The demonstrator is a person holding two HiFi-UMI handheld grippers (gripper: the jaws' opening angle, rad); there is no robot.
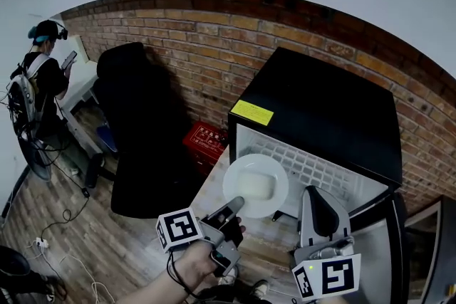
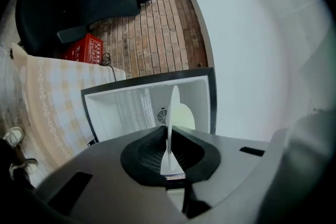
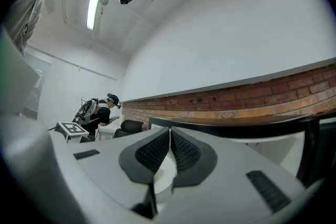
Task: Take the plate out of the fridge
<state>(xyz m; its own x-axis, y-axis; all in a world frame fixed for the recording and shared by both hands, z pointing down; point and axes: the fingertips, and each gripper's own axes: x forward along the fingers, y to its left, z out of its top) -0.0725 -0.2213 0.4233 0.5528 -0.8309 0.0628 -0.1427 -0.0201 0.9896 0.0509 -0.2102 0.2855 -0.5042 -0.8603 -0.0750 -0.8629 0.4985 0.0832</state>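
Open fridge [image 1: 320,117]; white plate [image 1: 255,185] at its opening, rim clamped in left hand-held gripper [image 1: 234,208]; right hand-held gripper [image 1: 313,193] jaws together beside plate.

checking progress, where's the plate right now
Head view, centre: the white plate is at the mouth of the open fridge, its near rim clamped in the left gripper, with the right gripper to its right.

White plate [image 1: 255,185] – rim in left gripper [image 1: 235,206], open black fridge [image 1: 320,110] behind
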